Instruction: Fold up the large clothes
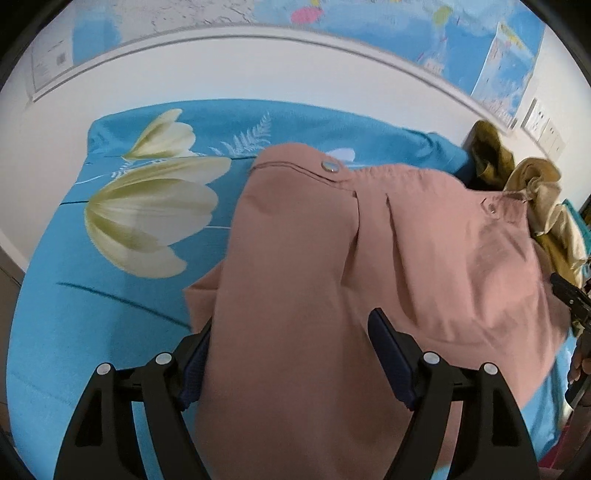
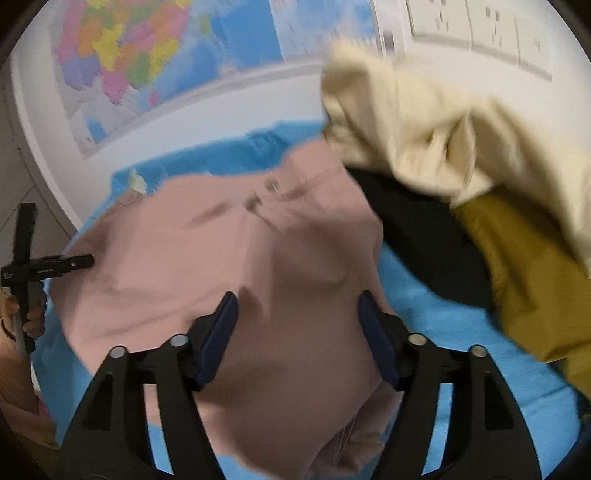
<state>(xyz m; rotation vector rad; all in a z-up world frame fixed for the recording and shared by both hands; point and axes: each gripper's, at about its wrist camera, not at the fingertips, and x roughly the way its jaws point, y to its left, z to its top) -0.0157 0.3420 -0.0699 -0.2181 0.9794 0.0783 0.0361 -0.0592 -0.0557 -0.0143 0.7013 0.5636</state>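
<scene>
A large dusty-pink garment [image 1: 351,258] with metal snap buttons lies on a blue flowered bedsheet [image 1: 92,314]. It also shows in the right wrist view [image 2: 221,266]. My left gripper [image 1: 291,332] is open, its fingers wide apart with pink cloth lying between and over them; the left fingertip is hidden under the cloth. My right gripper [image 2: 295,306] is open too, just above the pink cloth, its fingers either side of a fold. The left gripper's body shows at the left edge of the right wrist view [image 2: 44,267].
A heap of other clothes, cream [image 2: 443,129], black [image 2: 424,236] and mustard [image 2: 535,288], lies on the bed to the right of the pink garment. A white wall with maps [image 2: 122,55] and sockets [image 2: 480,26] runs behind the bed.
</scene>
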